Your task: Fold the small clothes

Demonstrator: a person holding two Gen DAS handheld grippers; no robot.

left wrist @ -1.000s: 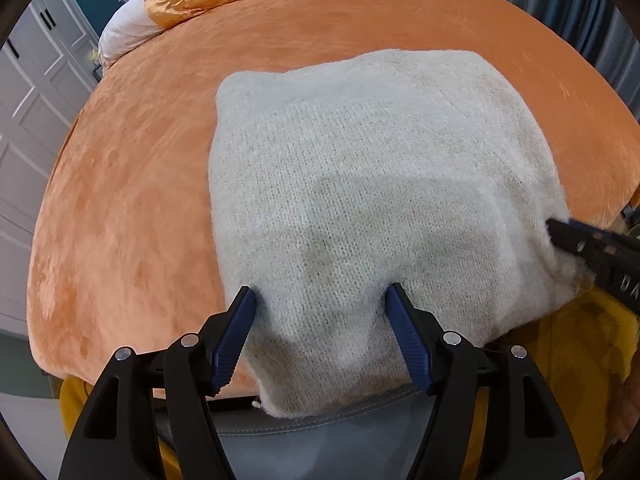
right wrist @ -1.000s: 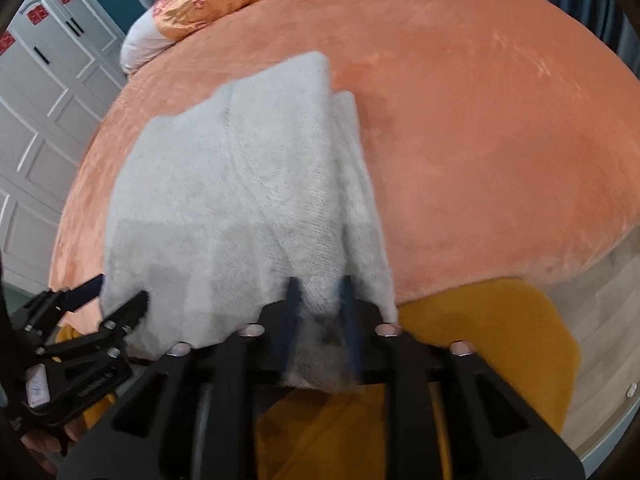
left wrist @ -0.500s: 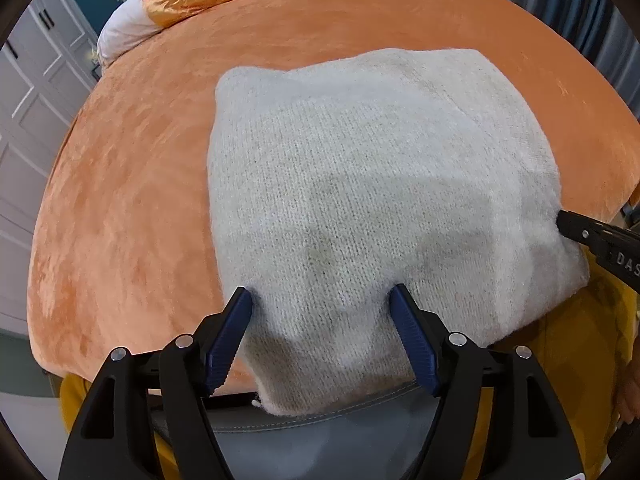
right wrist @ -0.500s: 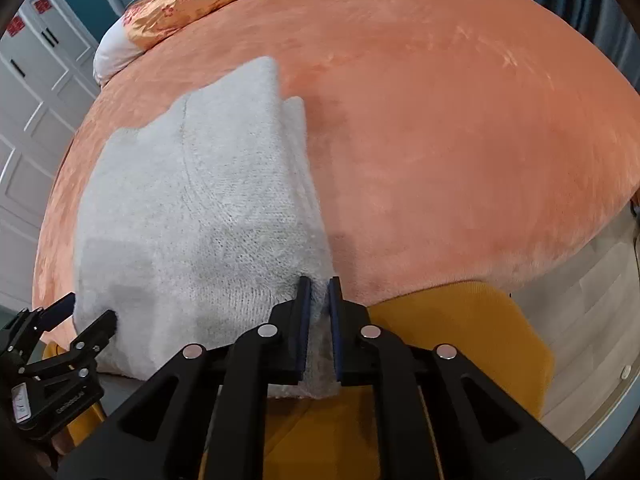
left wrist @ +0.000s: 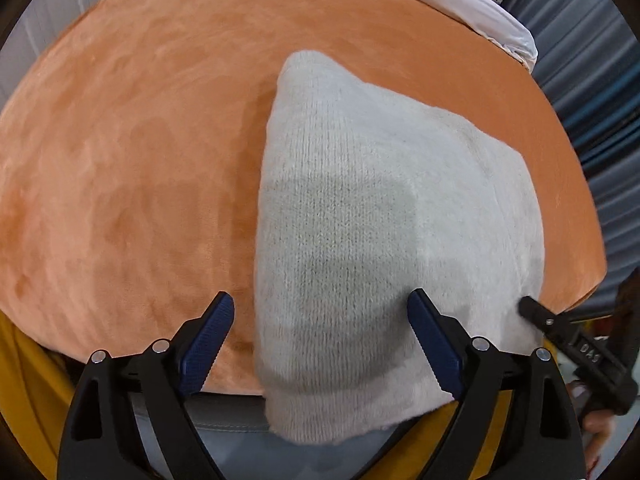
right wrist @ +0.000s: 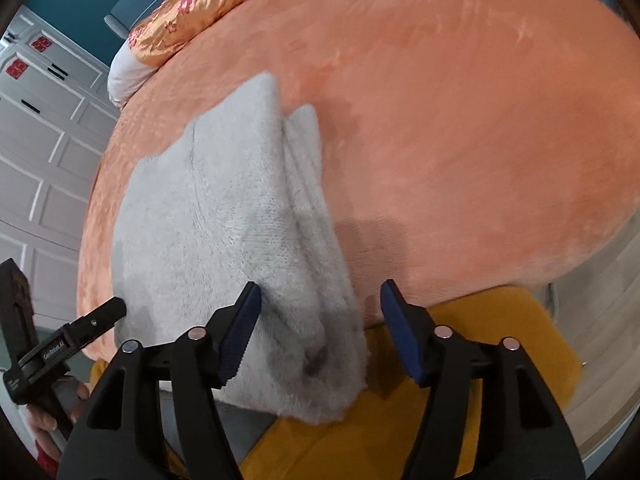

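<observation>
Orange blanket [left wrist: 120, 160] covering bed; folded cream knit garment [left wrist: 380, 220] lying at its near edge. We are hovering left gripper [left wrist: 320, 340] and right gripper [right wrist: 320, 330], fingers apart, gripping nothing. Fold seeming done; next we are needing fresh grip or smoothing.

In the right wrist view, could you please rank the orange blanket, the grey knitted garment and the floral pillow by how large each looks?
1. orange blanket, which fills most of the frame.
2. grey knitted garment, lying folded on it, near the camera.
3. floral pillow, smallest, though it lies farthest away and partly cut off, so its true size is unsure.
</observation>
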